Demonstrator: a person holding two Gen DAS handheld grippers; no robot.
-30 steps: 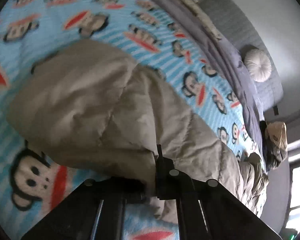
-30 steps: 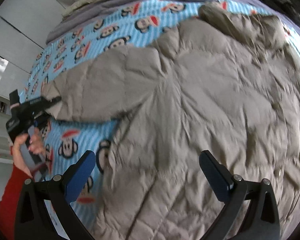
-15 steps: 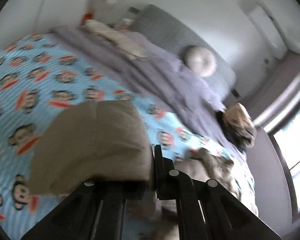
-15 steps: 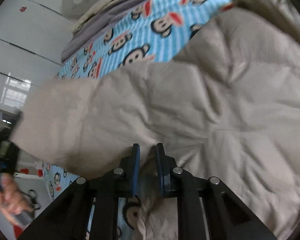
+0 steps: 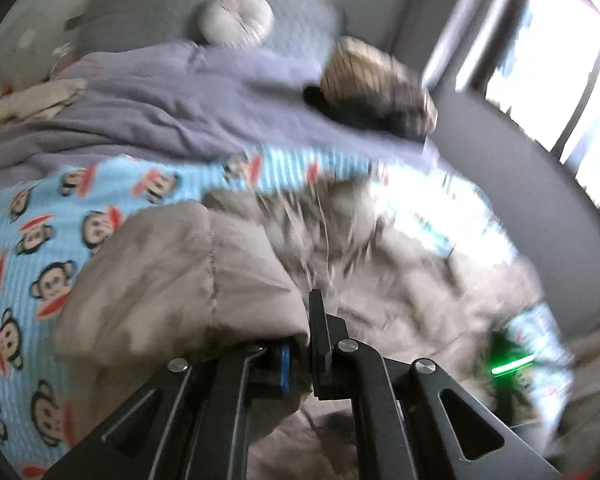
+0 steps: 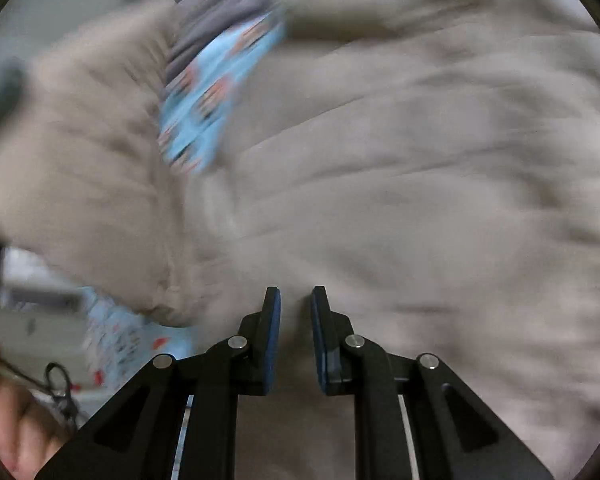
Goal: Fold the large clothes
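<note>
A large beige quilted jacket [image 5: 380,264] lies on a blue monkey-print blanket [image 5: 40,240]. My left gripper [image 5: 298,344] is shut on the jacket's sleeve [image 5: 188,280], which bulges up over its left finger. In the right wrist view the jacket [image 6: 400,160] fills the frame, blurred by motion. My right gripper [image 6: 295,336] is shut on a fold of the jacket between its blue pads, with a narrow gap showing. The lifted sleeve [image 6: 84,168] hangs at its left.
A purple-grey duvet [image 5: 160,112] covers the far part of the bed, with a round cream cushion [image 5: 236,20] against the grey headboard [image 5: 300,20]. A tan and black bundle [image 5: 376,88] lies on the duvet. A bright window [image 5: 560,60] is at right. A hand [image 6: 8,432] shows at lower left.
My left gripper has swung the held sleeve up and over toward the jacket's body. My right gripper closed on the jacket and has moved with it; both views are now blurred.
</note>
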